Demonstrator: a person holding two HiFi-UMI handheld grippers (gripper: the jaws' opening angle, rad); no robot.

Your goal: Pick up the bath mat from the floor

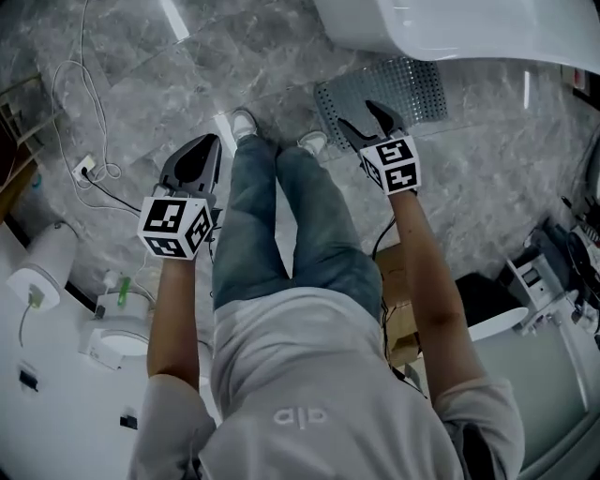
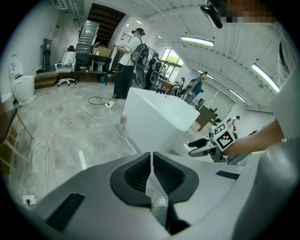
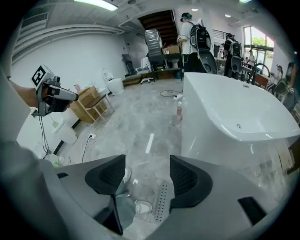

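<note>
The bath mat [image 1: 380, 94], grey with rows of small holes, lies flat on the marble floor beside the bathtub. My right gripper [image 1: 361, 117] hangs over the mat's near edge, open, with nothing between its pads. In the right gripper view a strip of the mat [image 3: 161, 201] shows far below between the spread jaws of the right gripper [image 3: 147, 176]. My left gripper [image 1: 206, 145] is held out left of the person's legs, away from the mat. Its jaws meet in the left gripper view, so the left gripper [image 2: 151, 173] is shut and empty.
A white bathtub [image 1: 469, 28] stands just beyond the mat. The person's two shoes [image 1: 244, 122] are on the floor left of the mat. A cable with a power strip [image 1: 84, 169] trails at left, near white fixtures [image 1: 42, 267]. A cardboard box [image 1: 398, 309] sits behind.
</note>
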